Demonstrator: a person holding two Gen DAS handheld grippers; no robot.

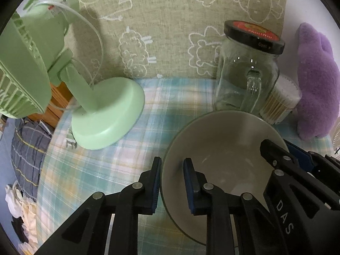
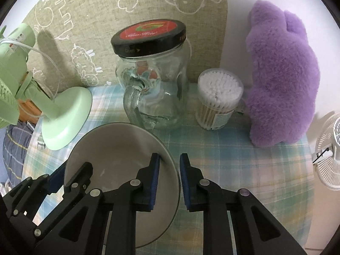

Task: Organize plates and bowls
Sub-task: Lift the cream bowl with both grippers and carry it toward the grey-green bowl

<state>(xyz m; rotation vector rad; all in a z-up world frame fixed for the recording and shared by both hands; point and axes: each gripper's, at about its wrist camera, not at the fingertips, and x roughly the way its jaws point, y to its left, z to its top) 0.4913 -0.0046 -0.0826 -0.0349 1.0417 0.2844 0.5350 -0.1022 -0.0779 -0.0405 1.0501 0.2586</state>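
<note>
Both claws astride bowl rim

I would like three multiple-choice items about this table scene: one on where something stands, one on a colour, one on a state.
1. Where is the cotton swab tub?
A. between the glass jar and the purple plush toy
B. inside the bowl
C. under the fan

2. What colour is the desk fan?
A. white
B. light green
C. red

3. How do the grippers meet the bowl?
A. both hang clear of it
B. only one grips it
C. left gripper and right gripper each clamp its rim

Key: 1 A, the tub stands between them; 2 B, its base and grille are green; 3 C, the rim sits in both jaws.
</note>
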